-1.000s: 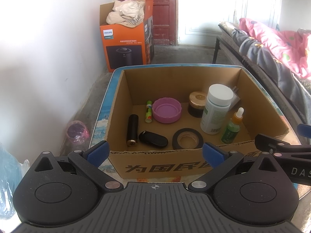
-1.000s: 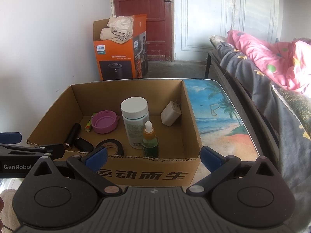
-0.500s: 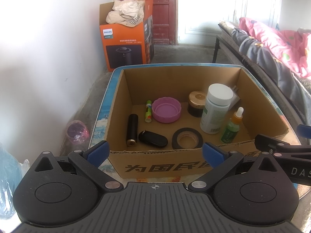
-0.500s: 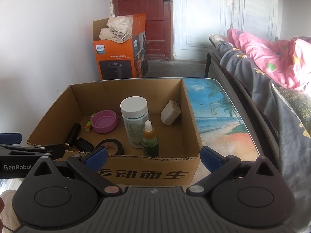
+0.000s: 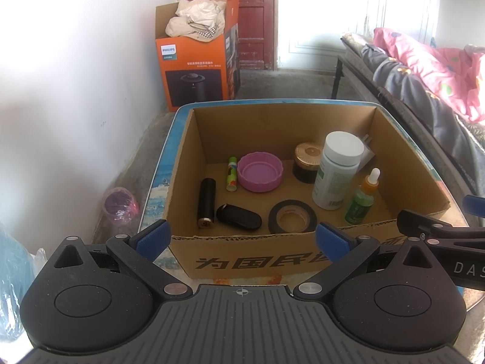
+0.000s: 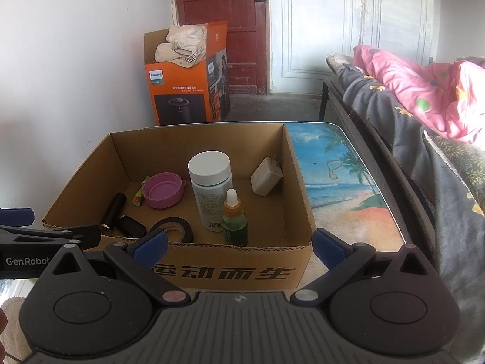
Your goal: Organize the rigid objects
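An open cardboard box (image 5: 251, 265) (image 6: 224, 268) stands on the beach-print table. Inside it are a white-capped bottle (image 5: 336, 170) (image 6: 210, 188), a green dropper bottle (image 5: 362, 198) (image 6: 234, 218), a pink lid (image 5: 260, 171) (image 6: 163, 189), a roll of black tape (image 5: 292, 220) (image 6: 175, 227), a black tube (image 5: 206, 201), a black oval case (image 5: 239, 217), a small green stick (image 5: 232, 173), a gold-lidded jar (image 5: 307, 162) and a white charger plug (image 6: 266, 176). My left gripper (image 5: 241, 238) and right gripper (image 6: 239, 242) hover open and empty before the box's near wall.
An orange appliance box (image 5: 197, 57) stuffed with cloth stands on the floor by the red door. A bed with a pink quilt (image 6: 424, 97) runs along the right. The table (image 6: 345, 188) has bare surface right of the box. A pink-wrapped item (image 5: 119, 204) lies on the floor at left.
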Demonstrator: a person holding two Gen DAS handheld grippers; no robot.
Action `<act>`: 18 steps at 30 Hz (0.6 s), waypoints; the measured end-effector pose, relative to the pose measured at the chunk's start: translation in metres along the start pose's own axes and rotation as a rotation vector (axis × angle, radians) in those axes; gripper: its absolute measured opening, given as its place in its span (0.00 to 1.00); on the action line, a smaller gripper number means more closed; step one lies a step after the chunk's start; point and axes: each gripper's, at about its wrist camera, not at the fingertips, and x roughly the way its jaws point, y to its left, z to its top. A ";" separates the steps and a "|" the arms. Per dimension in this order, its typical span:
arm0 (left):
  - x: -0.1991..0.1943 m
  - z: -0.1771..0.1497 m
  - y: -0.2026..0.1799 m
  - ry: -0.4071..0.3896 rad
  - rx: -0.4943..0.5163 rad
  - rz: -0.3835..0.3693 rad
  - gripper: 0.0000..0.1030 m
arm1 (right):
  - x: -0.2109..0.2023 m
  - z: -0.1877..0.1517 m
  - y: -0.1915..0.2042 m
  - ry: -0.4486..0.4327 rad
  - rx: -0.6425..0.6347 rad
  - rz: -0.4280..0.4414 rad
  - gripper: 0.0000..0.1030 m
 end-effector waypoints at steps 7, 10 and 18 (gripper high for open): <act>0.000 0.000 0.000 -0.001 -0.001 -0.001 0.99 | -0.001 0.000 0.000 -0.001 0.002 -0.002 1.00; -0.001 0.000 0.000 -0.002 -0.001 0.000 0.99 | -0.001 0.000 0.000 -0.001 0.002 -0.002 1.00; -0.001 0.000 0.001 -0.002 -0.001 -0.001 0.99 | -0.002 0.001 0.001 0.000 0.006 -0.002 1.00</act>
